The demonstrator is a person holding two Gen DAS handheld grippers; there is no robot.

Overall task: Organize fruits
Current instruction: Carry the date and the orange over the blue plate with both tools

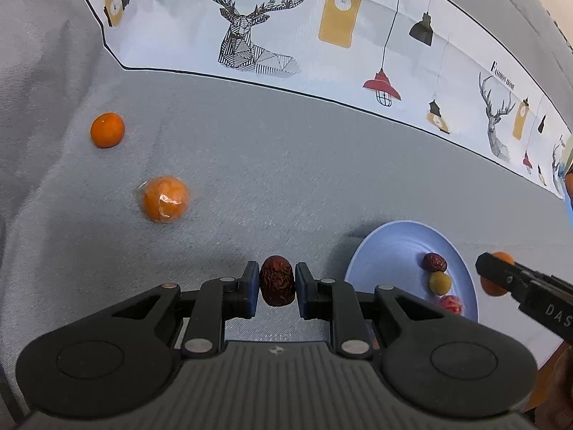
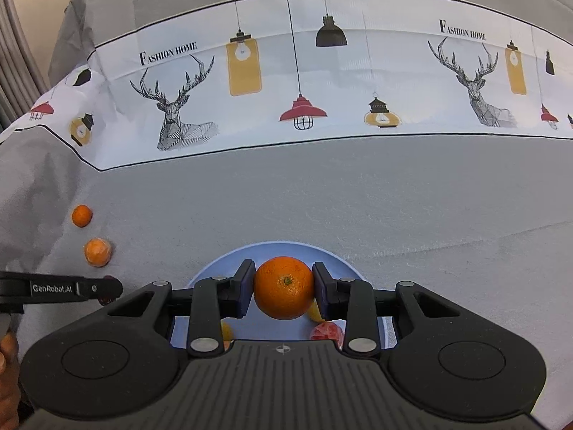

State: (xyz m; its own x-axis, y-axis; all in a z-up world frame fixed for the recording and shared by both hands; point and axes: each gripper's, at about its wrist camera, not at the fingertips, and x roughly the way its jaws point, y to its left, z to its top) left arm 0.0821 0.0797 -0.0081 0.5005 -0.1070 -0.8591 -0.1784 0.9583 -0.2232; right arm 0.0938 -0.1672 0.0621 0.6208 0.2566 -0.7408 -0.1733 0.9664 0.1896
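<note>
Far left on the grey tablecloth [image 1: 250, 165] covering my tabletop sits a bare mandarin [image 1: 107, 130], and nearer me a second mandarin in clear wrap [image 1: 164, 199]; the film blurs its skin, so I can't say whether it is peeled.

My left gripper [image 1: 277, 283] points steeply down at the cloth, its blue pads pinching a wrinkled red date [image 1: 277, 281] by the sides. The date's lower end is lost behind the gripper body, and I can't tell if it touches the cloth.

To the right lies the blue plate [image 1: 386, 247], its near edge cut off by my left gripper. On it I make out another date [image 1: 434, 262], a yellow-green round fruit [image 1: 440, 282] and a pinkish wrapped piece [image 1: 450, 304], half hidden.

My right gripper [image 2: 284, 288] is tilted down over that plate, clamped on an orange [image 2: 284, 287], stem end facing the camera. The orange and the fingers [image 2: 242, 292] cover most of the plate; only slivers of a yellow fruit and the pink piece peek out beneath. At the right wrist view's left edge, part of my left hand [image 2: 7, 354] shows.
</note>
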